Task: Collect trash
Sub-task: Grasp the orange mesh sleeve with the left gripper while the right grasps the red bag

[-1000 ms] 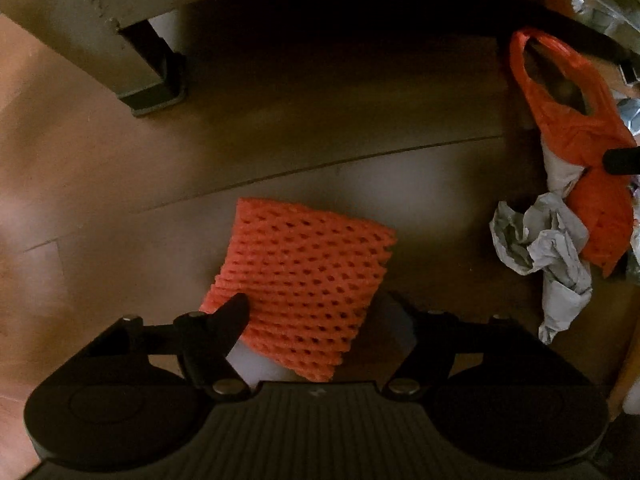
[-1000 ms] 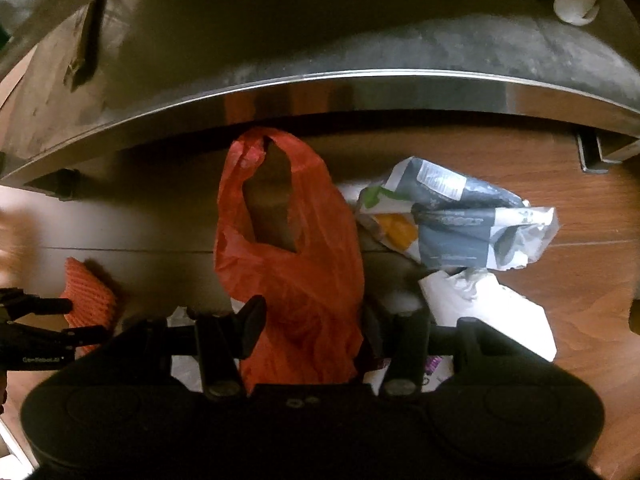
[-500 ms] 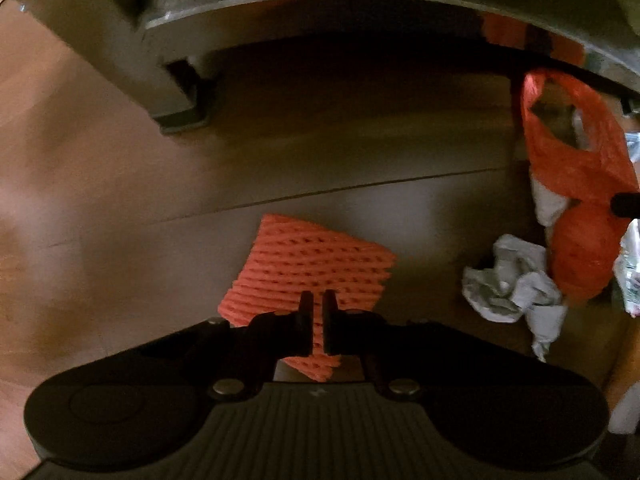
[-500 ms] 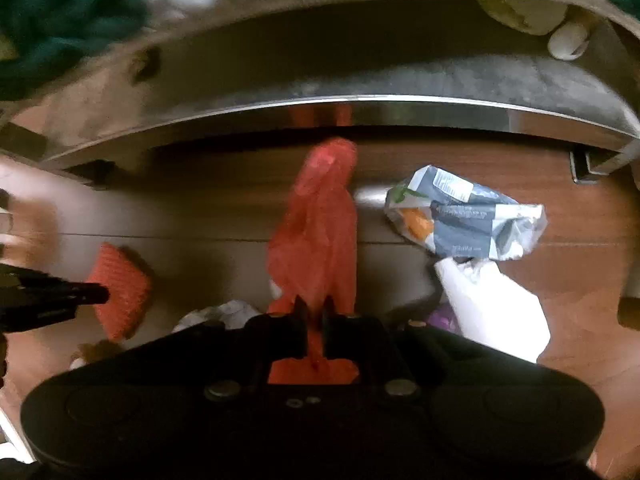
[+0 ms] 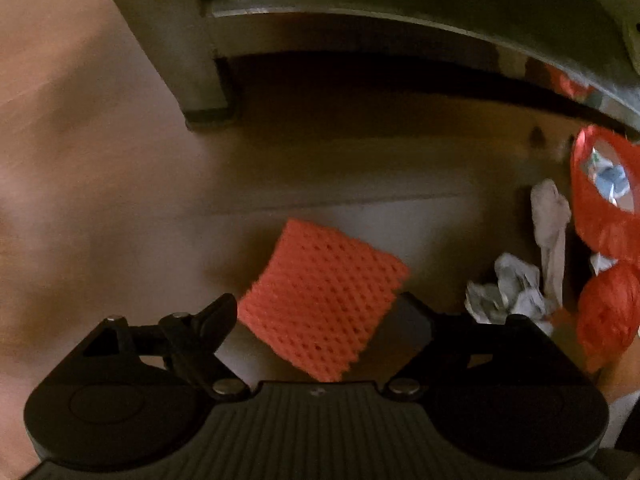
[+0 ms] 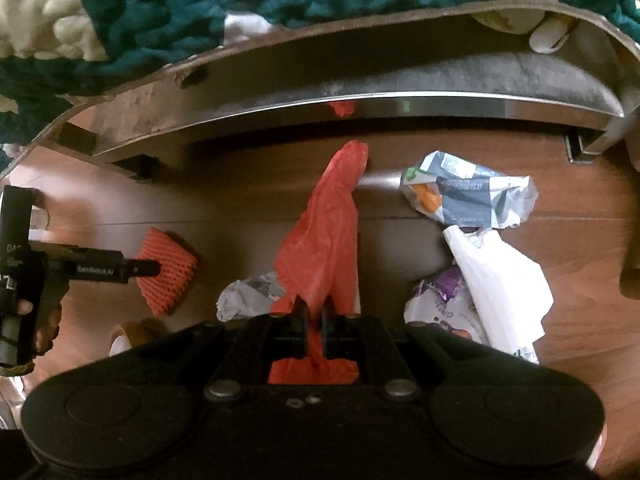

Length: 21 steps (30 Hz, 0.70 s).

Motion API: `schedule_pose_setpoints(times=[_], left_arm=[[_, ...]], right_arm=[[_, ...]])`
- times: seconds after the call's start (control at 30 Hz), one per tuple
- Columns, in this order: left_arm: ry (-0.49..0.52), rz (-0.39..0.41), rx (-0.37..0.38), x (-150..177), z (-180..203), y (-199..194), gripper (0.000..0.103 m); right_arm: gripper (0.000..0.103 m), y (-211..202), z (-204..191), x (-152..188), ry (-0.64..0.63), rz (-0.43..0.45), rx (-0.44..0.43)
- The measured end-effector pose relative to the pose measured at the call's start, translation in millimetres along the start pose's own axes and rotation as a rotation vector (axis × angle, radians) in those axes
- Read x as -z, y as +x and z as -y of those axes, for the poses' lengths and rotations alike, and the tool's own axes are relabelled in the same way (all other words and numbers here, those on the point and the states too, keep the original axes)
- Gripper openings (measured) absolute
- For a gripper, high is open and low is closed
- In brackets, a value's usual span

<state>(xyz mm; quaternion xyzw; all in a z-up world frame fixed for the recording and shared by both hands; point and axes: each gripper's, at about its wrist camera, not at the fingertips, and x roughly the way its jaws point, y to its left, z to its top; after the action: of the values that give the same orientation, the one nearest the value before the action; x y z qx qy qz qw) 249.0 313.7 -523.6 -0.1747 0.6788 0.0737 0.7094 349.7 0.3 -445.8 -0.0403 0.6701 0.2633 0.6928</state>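
Note:
An orange foam net point(image 5: 328, 272) lies blurred over the wood floor, between the fingers of my left gripper point(image 5: 316, 302). Its jaws are opening and stand wide, with neither pad pressing on the net. From the right wrist view, the left gripper point(image 6: 148, 268) hovers over the net point(image 6: 168, 280), held by a person's hand point(image 6: 44, 320). My right gripper point(image 6: 314, 308) is shut on a red plastic bag point(image 6: 324, 240), which hangs stretched from the jaws down to the floor. The same bag point(image 5: 600, 216) shows at the right edge of the left wrist view.
Crumpled grey paper point(image 6: 248, 296) lies left of the red bag. A printed snack bag point(image 6: 468, 196), a white plastic bag point(image 6: 500, 284) and a purple wrapper point(image 6: 444, 300) lie to the right. A tape roll point(image 6: 128, 336) sits near the left. A metal bench frame point(image 6: 360, 100) with a teal knit blanket point(image 6: 240, 0) spans the back.
The left jaws closed on the foam net, then opened wide again as the gripper rose. The right jaws shut on the red bag and lifted it, pulling it into a narrow strip.

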Motion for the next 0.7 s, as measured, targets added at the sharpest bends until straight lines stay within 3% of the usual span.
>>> schedule_pose_setpoints(times=[0.13, 0.4, 0.47, 0.57, 0.7], left_arm=[[0.002, 0.007, -0.020, -8, -1, 10, 0.087], [0.131, -0.022, -0.065, -6, 23, 34, 0.086], [0.157, -0.006, -0.072, -3, 28, 33, 0.080], [0.164, 0.012, -0.067, 1, 35, 32, 0.064], [0.148, 0.011, -0.037, 1, 48, 28, 0.029]], right_arm=[[0.006, 6, 3, 1, 0.003, -0.011, 0.000], [0.006, 12, 8, 1, 0.011, -0.024, 0.008], [0.006, 13, 9, 1, 0.011, -0.025, 0.009], [0.006, 14, 8, 1, 0.014, -0.027, 0.010], [0.006, 12, 6, 2, 0.008, -0.027, 0.014]])
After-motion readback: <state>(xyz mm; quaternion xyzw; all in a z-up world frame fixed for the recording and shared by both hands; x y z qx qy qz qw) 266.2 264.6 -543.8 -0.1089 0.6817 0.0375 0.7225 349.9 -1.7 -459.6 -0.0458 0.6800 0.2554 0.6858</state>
